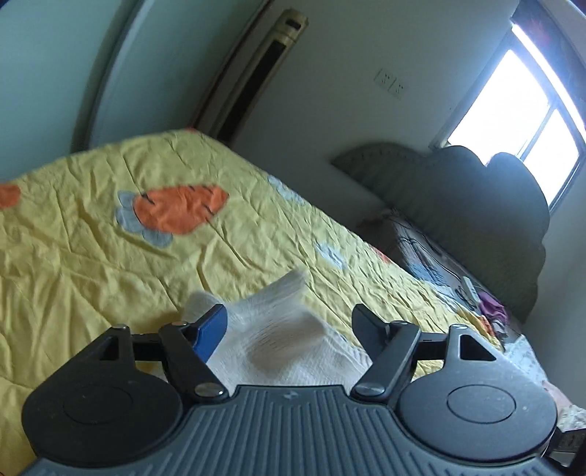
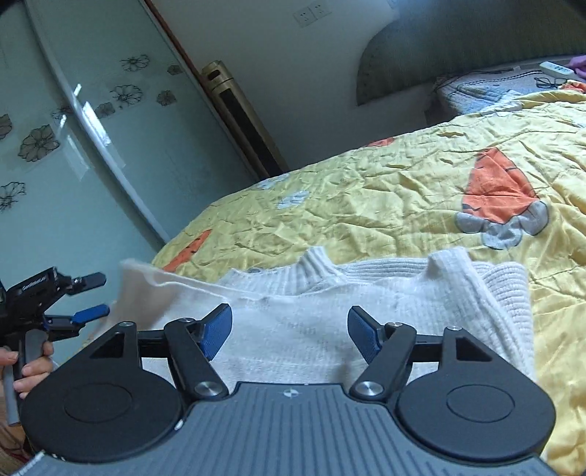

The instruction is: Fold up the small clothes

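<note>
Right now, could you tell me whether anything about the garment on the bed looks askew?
Yes. The white knit garment lies bunched on the yellow quilt: its left edge sticks up as a flap and the right side is doubled over. Both claws, left and right, are open.

One white ribbed knit sweater (image 2: 384, 293) lies on one yellow quilted bedspread (image 2: 366, 205) printed with orange carrot shapes, of which three show in the right wrist view. Two black two-finger grippers with blue pads appear, the left gripper (image 2: 93, 296) and the right gripper (image 2: 289, 329). One beige tower air conditioner (image 2: 238, 113) stands by one wall bearing two white sockets (image 2: 311, 14).
</note>
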Available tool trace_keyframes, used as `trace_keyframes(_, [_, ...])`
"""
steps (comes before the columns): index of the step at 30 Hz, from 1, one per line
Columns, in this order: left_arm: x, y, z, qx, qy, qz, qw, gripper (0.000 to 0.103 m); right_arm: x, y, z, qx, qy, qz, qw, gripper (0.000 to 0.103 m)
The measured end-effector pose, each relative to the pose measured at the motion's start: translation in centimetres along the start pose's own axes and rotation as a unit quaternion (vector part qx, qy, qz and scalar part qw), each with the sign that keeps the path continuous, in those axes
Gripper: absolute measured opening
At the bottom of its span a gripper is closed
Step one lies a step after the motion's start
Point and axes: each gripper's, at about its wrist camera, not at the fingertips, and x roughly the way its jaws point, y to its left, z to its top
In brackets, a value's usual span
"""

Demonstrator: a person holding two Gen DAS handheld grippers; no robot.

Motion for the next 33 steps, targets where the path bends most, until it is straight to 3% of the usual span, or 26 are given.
trace_keyframes(2, [0.0, -0.6, 0.0, 0.038, 0.007, 0.02, 0.9991, 0.081, -0.1, 1.0, -0.2, -0.011, 0.012, 0.012, 1.0, 0.081])
trace_keyframes(4, [0.5, -1.0, -0.8, 0.085, 0.038, 0.049, 0.9944, 0.081, 0.1, 2.3, -0.8, -0.04, 0.029, 0.018, 0.999, 0.096])
trace_keyframes(5, [1.1, -0.9, -1.3, 0.102, 0.058, 0.073, 0.9904, 0.081, 0.3, 3.1, -1.1, -0.064, 0.037, 0.009, 0.997, 0.099])
trace_keyframes(7, [2.3, -0.2, -2.4, 0.118, 0.1, 0.12, 0.9807, 0.081, 0.9, 4.3, -1.8, -0.116, 0.047, -0.044, 0.991, 0.101])
trace_keyframes(9, [2.8, 1.6, -3.5, 0.108, 0.124, 0.134, 0.9772, 0.081, 1.8, 4.5, -2.3, -0.147, 0.058, -0.11, 0.981, 0.099])
trace_keyframes(10, [2.7, 2.5, -3.9, 0.093, 0.128, 0.129, 0.9789, 0.081, 1.9, 4.4, -2.4, -0.146, 0.058, -0.122, 0.98, 0.098])
trace_keyframes(13, [1.6, 3.9, -5.0, 0.073, 0.11, 0.112, 0.9849, 0.083, 0.3, 5.0, -2.8, -0.128, 0.032, -0.105, 0.986, 0.103])
trace_keyframes(16, [1.0, 3.2, -6.0, 0.097, 0.091, 0.125, 0.9831, 0.085, 0.2, 6.0, -3.8, -0.137, 0.035, -0.083, 0.986, 0.103])
trace_keyframes(19, [1.0, 2.4, -6.5, 0.115, 0.079, 0.14, 0.9802, 0.085, 1.6, 6.0, -5.0, -0.146, 0.058, -0.105, 0.982, 0.103])
trace_keyframes(25, [1.2, 2.3, -7.1, 0.13, 0.061, 0.151, 0.9781, 0.091, 1.9, 6.7, -6.4, -0.176, 0.037, -0.127, 0.976, 0.103])
trace_keyframes(33, [1.0, 2.5, -8.2, 0.149, 0.032, 0.15, 0.9769, 0.094, 1.5, 6.4, -7.7, -0.186, -0.001, -0.122, 0.975, 0.103])
